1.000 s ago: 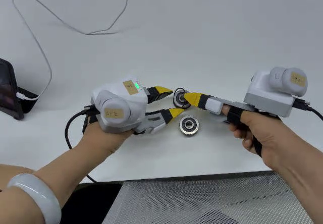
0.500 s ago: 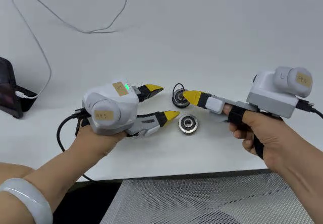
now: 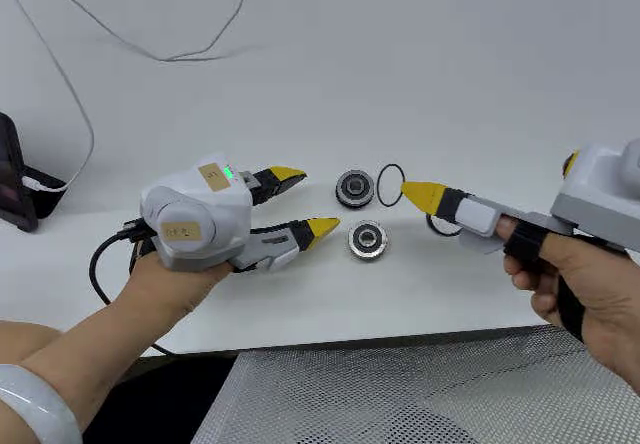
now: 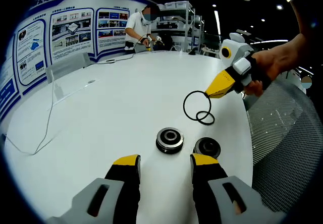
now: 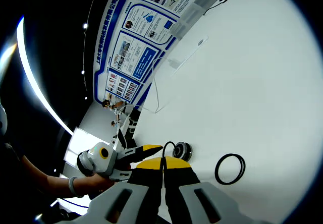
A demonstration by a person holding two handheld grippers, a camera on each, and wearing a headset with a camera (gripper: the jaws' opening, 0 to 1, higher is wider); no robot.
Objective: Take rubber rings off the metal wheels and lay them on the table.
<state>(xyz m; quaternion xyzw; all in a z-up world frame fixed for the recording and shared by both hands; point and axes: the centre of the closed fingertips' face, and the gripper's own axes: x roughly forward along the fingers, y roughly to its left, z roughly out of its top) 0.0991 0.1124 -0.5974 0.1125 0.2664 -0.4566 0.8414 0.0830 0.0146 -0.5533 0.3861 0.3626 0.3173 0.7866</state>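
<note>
- Table [image 3: 480, 84] comes first: white, and it carries both wheels and both rings in the stretch between my two pairs of fingers.
- My left gripper [image 3: 306, 201] has drawn back leftward since a second ago. Its fingers stand apart with nothing between them, and the two wheels sit just past their tips.
- My right gripper [image 3: 420, 196] has pulled away to the right. A second ago its tip was at the far wheel, and half a second ago a black loop was lifting off that wheel. Its fingers are pressed together now and hold nothing.
- The far wheel [image 3: 355, 188] lies ahead of my upper left fingertip, clear of it. In the left gripper view its metal edge shows, so I judge its rubber is off.
- The near wheel [image 3: 368, 239] lies just beyond my lower left fingertip. It looks darker round the edge in the left gripper view; I cannot tell whether it wears a ring, but if so it is next.
- The large ring [image 3: 390, 185] lies flat on the table, just beside the far wheel and right at my right fingertips. That step looks done. I cannot tell whether the ring touches them.
- The small ring [image 4: 205, 117] lies by the large ring, partly under my right fingers.
</note>
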